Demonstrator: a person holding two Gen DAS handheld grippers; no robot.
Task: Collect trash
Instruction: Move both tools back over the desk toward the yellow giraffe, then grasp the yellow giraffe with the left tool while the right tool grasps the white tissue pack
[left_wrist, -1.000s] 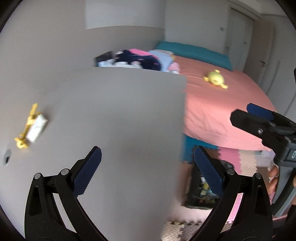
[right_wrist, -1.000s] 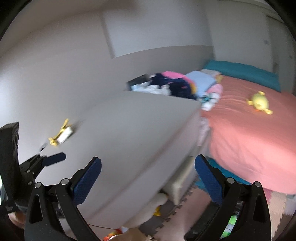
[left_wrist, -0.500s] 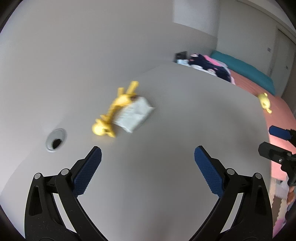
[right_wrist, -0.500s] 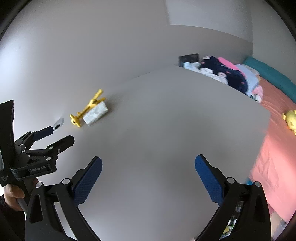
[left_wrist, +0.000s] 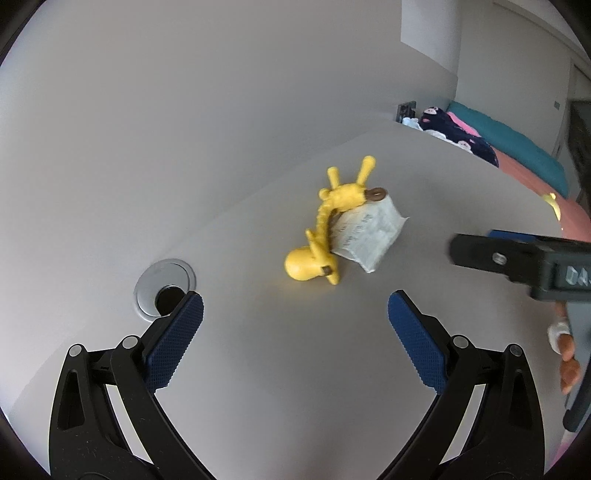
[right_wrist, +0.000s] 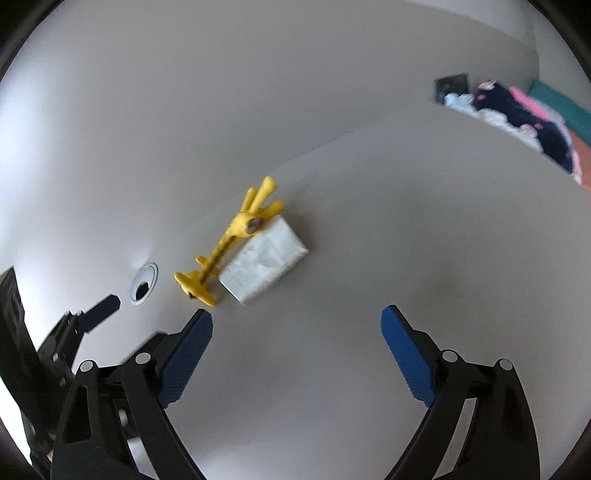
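Closing in on the trash is the step in hand, by my reading. The white wrapper lies flat on the grey worktop, near the wall side, with a yellow giraffe toy resting partly on its left edge: the toy's body and a brown ring sit on the wrapper's far corner, its head on the worktop just beside the near corner. A metal cable grommet is set into the worktop to the left of both.

Your left hand-held gripper hovers above the worktop, jaws spread wide and holding nothing, roughly centred on the toy's head. Your right hand-held gripper is likewise spread and empty, and in its own view the wrapper sits ahead and slightly left of centre.

Notes for the pick:
- Only the wrapper looks like trash; judge the giraffe as a keeper.
- Approach the wrapper from its free right edge, away from the toy.
- It looks thin and flat, so come in low, one pad sliding under the raised corner.
- Expect the toy to tip or drag as the wrapper moves; steady it with the left gripper, or nudge it aside first.
- Right view is motion-blurred; slow down before closing.
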